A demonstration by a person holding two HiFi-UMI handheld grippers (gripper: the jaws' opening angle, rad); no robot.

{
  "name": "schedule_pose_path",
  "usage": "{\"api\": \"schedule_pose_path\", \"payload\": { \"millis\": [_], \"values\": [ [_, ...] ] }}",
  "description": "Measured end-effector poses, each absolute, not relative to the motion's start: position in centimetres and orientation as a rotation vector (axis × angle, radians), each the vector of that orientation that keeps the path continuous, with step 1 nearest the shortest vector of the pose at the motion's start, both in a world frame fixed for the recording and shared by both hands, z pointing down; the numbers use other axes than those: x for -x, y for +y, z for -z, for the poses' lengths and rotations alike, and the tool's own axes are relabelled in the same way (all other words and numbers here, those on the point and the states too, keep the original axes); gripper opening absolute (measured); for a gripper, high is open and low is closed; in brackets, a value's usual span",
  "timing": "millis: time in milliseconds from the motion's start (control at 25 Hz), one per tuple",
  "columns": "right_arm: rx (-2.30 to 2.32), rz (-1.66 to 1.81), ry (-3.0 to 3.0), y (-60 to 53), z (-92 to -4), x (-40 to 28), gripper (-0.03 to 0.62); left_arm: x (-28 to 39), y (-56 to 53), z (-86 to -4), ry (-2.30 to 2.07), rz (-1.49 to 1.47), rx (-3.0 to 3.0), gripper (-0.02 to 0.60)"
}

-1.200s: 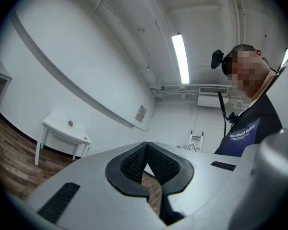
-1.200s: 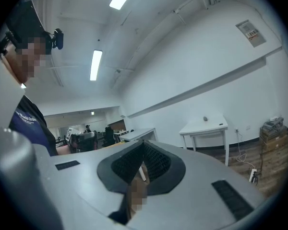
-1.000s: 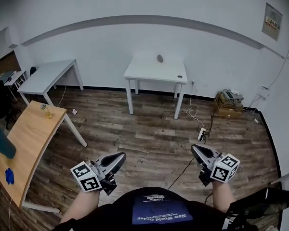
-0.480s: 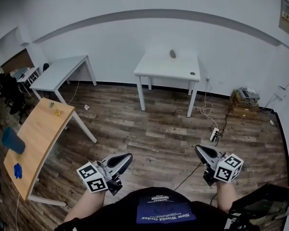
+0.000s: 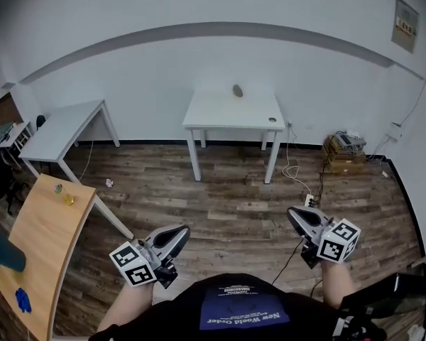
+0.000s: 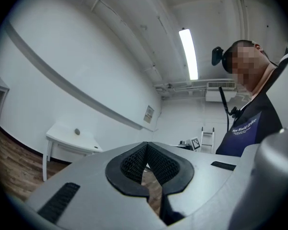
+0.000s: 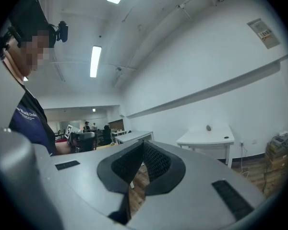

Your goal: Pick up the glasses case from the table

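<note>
I can make out little writing. The dark shirt (image 5: 245, 311) at the bottom of the head view has a blue patch with white print that seems to read "New World Order". High on the wall to the right is a wall notice (image 5: 405, 24), but its text is too small for me to read. Each gripper carries one cube with black-and-white square markers.

I count three tables. There are two white ones and one wooden table (image 5: 39, 236) at the left. The glasses case (image 5: 237, 89), a small dark oval, lies at the back of the middle white table (image 5: 227, 112), close to the wall. One small round dark object (image 5: 272, 119) sits near that table's front right corner. So two things are on that table, and they are well apart.

The wooden table holds a teal cup (image 5: 1, 251), a blue item (image 5: 23, 300) and two small yellowish things (image 5: 64, 194).

The left gripper (image 5: 176, 233) and the right gripper (image 5: 295, 215) are low and close to me, far from the case. In each gripper's own view the ribbed black pads meet at the tip with nothing between them, so both tongs are closed and empty. A power strip (image 5: 309, 199) lies on the wood floor, and boxes (image 5: 343, 155) stand at the right wall.
</note>
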State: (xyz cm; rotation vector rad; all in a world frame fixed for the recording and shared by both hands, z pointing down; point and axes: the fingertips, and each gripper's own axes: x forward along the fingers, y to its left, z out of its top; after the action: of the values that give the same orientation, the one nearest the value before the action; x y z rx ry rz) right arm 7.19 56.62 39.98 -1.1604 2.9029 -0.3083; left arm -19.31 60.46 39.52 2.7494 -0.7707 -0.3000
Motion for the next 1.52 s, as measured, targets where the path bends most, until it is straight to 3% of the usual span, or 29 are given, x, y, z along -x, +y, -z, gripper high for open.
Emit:
{"api": "schedule_pose_path", "payload": {
  "millis": [240, 720, 1520],
  "values": [
    [1.293, 0.341, 2.852, 52.5, -39.7, -1.7, 0.0, 25.1, 54.3, -39.2, -0.647, 0.289, -2.771, 0.002],
    [1.3, 0.371, 2.896, 44.6, -40.4, 1.0, 0.0, 27.4, 46.5, -41.6, -0.641, 0.305, -2.713, 0.002],
    [0.993, 0.37, 2.941, 25.8, -40.5, -19.4, 0.0, 6.5, 32.7, -39.7, -0.911, 0.288, -2.678, 0.002]
  ]
}}
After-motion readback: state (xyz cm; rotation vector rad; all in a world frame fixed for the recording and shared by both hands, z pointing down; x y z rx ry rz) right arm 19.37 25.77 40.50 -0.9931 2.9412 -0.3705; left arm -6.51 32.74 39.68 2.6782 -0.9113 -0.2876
